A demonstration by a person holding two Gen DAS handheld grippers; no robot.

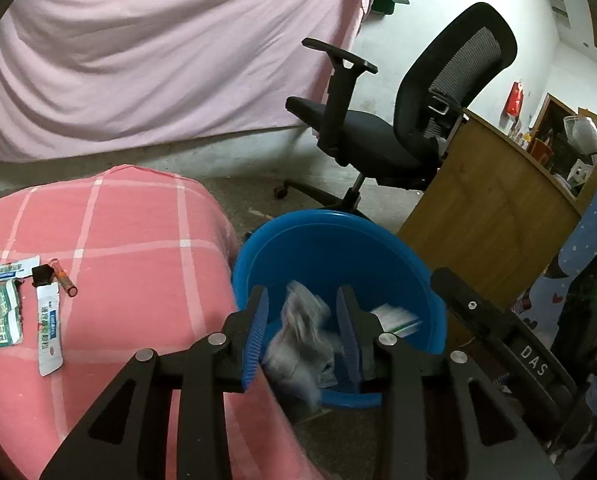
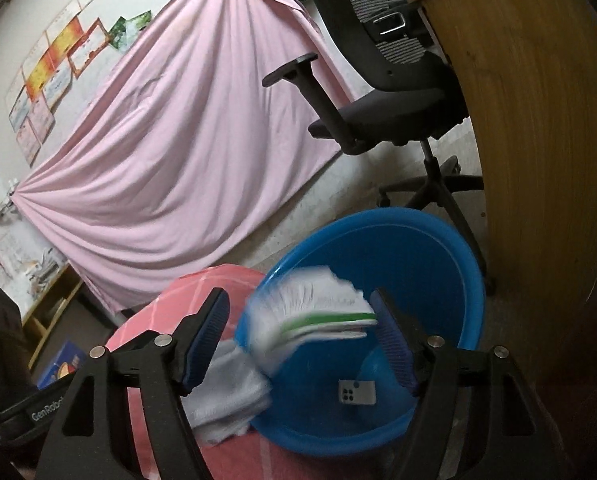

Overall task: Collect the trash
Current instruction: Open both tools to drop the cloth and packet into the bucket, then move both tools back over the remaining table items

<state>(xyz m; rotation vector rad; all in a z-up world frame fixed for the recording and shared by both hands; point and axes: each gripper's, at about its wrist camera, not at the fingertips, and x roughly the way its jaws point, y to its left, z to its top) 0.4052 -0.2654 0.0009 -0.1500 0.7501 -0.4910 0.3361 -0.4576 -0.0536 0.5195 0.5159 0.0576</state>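
Note:
A blue plastic basin (image 1: 338,240) stands on the floor beside the pink checked bed (image 1: 118,240). My left gripper (image 1: 302,312) is open over the basin; a blurred grey wrapper (image 1: 302,340) is between its fingers, apparently falling. My right gripper (image 2: 298,320) is open over the basin (image 2: 418,248); a blurred white and green packet (image 2: 314,312) is in mid-air between its fingers. A small white item (image 2: 357,392) lies in the basin. Several wrappers (image 1: 50,328) and a small orange tube (image 1: 63,279) lie on the bed at the left.
A black office chair (image 1: 398,120) stands behind the basin. A wooden desk panel (image 1: 486,208) is at the right. A pink sheet (image 1: 158,52) hangs on the wall. White cloth (image 2: 226,396) lies on the bed edge next to the basin.

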